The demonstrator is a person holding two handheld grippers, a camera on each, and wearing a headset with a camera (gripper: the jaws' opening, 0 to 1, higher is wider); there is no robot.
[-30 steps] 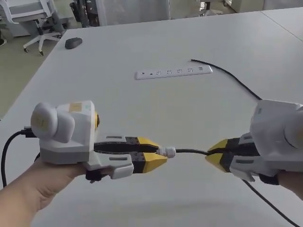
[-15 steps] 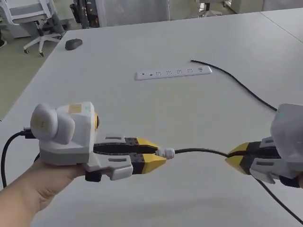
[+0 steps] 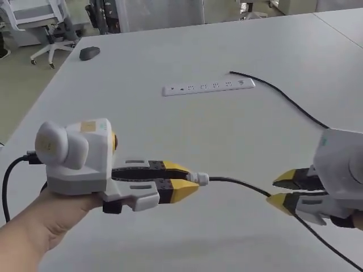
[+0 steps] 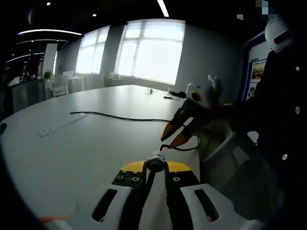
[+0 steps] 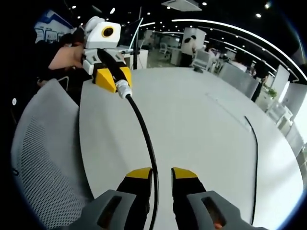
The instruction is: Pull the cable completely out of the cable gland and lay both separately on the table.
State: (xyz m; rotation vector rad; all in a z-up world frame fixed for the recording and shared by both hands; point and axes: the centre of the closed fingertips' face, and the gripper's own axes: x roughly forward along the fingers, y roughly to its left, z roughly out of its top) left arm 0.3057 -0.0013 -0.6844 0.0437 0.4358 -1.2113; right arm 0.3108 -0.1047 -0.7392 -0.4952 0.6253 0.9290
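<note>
Since half second earlier, right gripper (image 3: pixel 282 188) let go: jaws then shut on cable (image 3: pixel 238 182), now stood apart, cable running between them, close beside one jaw in right gripper view; contact could not be told. Left gripper (image 3: pixel 191 178) stayed clamped on white gland (image 3: pixel 199 179), held above table (image 3: pixel 170 124). Cable still sat in gland, ran to right gripper and on past it. Power strip (image 3: pixel 209 86) and mouse (image 3: pixel 88 52) lay farther back.

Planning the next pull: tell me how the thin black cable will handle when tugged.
Likely floppy: the thin black cable droops in a curve from the small white cable gland to the right gripper. Probably light, being so thin; may slip between the open fingers unless clamped.
</note>
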